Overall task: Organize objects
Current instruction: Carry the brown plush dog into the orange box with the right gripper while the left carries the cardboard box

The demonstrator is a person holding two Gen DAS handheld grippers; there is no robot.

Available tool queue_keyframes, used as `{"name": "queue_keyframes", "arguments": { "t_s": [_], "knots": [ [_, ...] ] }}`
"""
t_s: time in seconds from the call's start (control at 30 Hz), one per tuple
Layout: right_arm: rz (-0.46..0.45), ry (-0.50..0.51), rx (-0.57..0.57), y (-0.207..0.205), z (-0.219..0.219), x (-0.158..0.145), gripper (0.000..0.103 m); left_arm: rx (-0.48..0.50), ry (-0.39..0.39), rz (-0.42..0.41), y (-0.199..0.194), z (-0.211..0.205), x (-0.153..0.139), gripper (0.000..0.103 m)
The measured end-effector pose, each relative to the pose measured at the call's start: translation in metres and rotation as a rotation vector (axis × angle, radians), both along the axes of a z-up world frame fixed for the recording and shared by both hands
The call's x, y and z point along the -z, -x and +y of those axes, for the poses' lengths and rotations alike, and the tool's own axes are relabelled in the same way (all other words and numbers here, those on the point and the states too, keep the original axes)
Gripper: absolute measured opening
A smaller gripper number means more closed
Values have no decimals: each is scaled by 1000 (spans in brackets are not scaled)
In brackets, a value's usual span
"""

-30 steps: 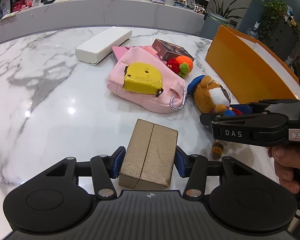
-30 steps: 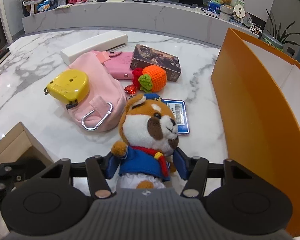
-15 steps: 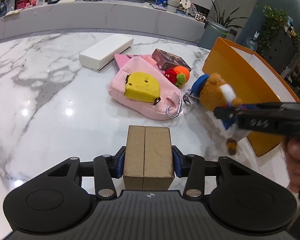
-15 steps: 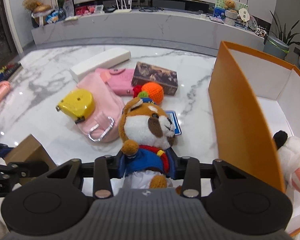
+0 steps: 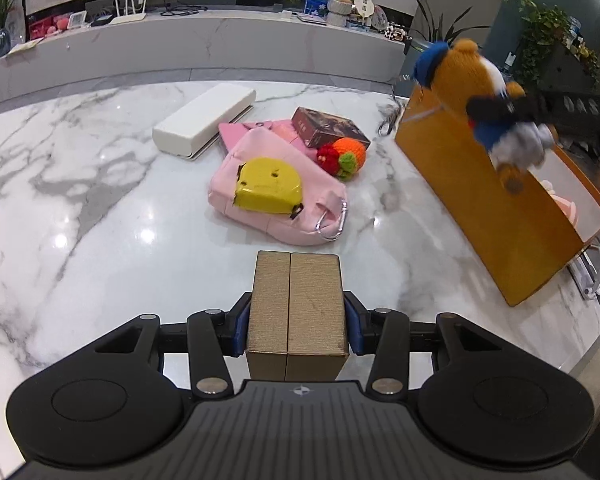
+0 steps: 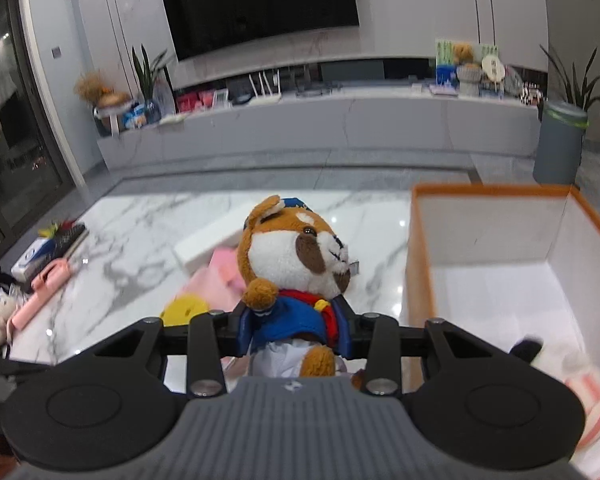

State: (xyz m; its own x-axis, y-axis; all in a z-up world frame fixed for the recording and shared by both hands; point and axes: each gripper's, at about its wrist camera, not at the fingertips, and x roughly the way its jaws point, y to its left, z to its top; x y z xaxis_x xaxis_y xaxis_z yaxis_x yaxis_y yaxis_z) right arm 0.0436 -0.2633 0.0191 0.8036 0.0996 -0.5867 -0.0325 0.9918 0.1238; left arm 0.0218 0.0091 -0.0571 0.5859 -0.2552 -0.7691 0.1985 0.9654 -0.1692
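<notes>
The left gripper (image 5: 297,330) angles down toward the near tabletop, its blue pads pressed on both sides of a gold box (image 5: 297,312). The right gripper (image 6: 296,330), raised at far right, has its jaws clamped on a plush fox (image 6: 296,264), tilted gently downward.

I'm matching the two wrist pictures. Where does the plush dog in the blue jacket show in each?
Left wrist: plush dog upper right, blurred, above the orange box.
Right wrist: centre, clamped in the right tool.
Shared landmark: the orange box.
</notes>
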Motion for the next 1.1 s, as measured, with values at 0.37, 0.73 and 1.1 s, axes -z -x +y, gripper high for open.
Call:
{"name": "queue_keyframes", "arguments": {
  "t_s": [0.37, 0.73, 1.1],
  "knots": [
    [-34, -87, 44, -33, -65, -23, 42, 33, -49, -33, -21, -27, -32, 52],
    [-22, -89, 36, -29, -118, -29, 42, 111, 39, -101, -60, -99, -74, 52],
    [35, -8, 194, -16, -172, -21, 42, 209, 98, -153, -110, -196, -89, 52]
  ]
}}
